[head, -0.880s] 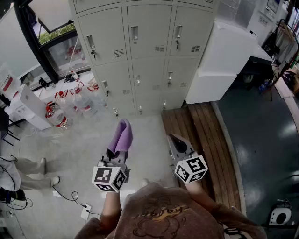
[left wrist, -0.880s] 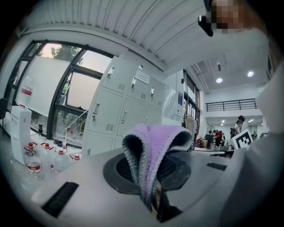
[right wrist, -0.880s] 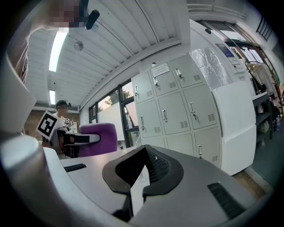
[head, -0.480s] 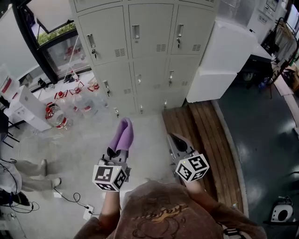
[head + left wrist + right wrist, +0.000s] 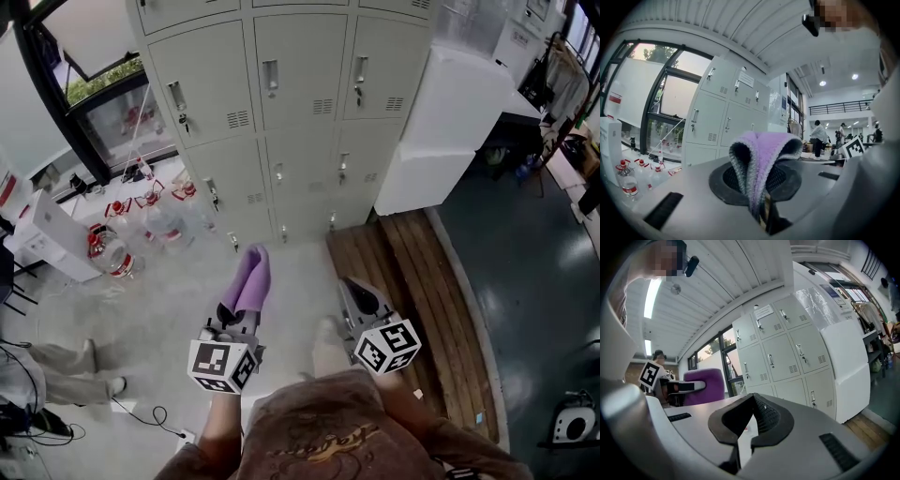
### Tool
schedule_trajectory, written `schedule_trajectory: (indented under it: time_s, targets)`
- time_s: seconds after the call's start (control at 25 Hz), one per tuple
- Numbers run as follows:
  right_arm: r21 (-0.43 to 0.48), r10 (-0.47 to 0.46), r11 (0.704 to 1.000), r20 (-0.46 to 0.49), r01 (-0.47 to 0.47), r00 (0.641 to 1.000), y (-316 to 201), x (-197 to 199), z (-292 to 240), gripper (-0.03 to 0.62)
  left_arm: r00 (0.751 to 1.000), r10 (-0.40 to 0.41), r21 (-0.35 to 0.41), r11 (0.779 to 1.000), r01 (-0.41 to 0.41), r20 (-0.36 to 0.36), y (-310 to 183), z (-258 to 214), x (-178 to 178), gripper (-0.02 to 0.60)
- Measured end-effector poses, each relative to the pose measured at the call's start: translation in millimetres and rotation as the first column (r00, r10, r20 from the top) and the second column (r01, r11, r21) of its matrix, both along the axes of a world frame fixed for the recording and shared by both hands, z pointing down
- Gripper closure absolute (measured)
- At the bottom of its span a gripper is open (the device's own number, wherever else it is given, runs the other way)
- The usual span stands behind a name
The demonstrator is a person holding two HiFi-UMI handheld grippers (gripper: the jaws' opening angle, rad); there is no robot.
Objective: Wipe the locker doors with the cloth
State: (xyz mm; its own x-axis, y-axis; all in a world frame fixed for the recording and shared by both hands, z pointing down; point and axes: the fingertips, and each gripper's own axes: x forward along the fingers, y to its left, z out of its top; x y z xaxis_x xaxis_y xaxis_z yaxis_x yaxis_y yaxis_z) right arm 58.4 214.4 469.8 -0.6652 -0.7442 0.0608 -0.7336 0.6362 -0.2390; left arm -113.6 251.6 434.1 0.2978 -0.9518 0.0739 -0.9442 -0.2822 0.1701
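Far left, on the floor by the window: red-capped bottles (image 5: 111,242).

Left claw (image 5: 761,197): clamped tight on the purple cloth (image 5: 763,150). The cloth is pinched at its fold between the jaws. Its loose loop stands out past the tips.

In the head view the cloth points toward the lockers (image 5: 281,112). It is well apart from them and touches no door.

Lockers: grey, far centre, all doors closed, a handle on each.

Right claw (image 5: 751,404): jaws together at the tips, with only a thin slit lower down. Nothing is between them. It sits just right of the left claw, roughly level with it, near the left edge of a wooden platform (image 5: 403,272).

Far right: a white cabinet (image 5: 450,112) stands against the side of the lockers.
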Motion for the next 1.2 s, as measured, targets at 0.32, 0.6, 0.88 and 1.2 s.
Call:
schedule_trajectory:
  time_s: [0.32,0.6,0.88,1.2]
  targets:
    - [0.006,-0.013,1.0,-0.004,0.013,1.0,-54,-18,6,0.595,1.0,-0.001,0.004,1.0,0.001,-0.002,-52,6,-11,0.538]
    - [0.002,-0.021,1.0,-0.011,0.021,1.0,-121,-21,3,0.595,1.0,-0.015,-0.001,1.0,0.015,-0.002,-116,4,-13,0.538]
    - [-0.003,-0.073,0.997,-0.021,0.073,0.997,-194,-35,-9,0.595,0.999,-0.049,-0.01,0.999,0.049,-0.003,-185,-9,-16,0.537]
    - [0.012,-0.155,0.988,-0.028,0.155,0.988,-268,-49,-22,0.595,0.995,-0.1,0.007,0.995,0.1,0.001,-256,-22,-16,0.537]
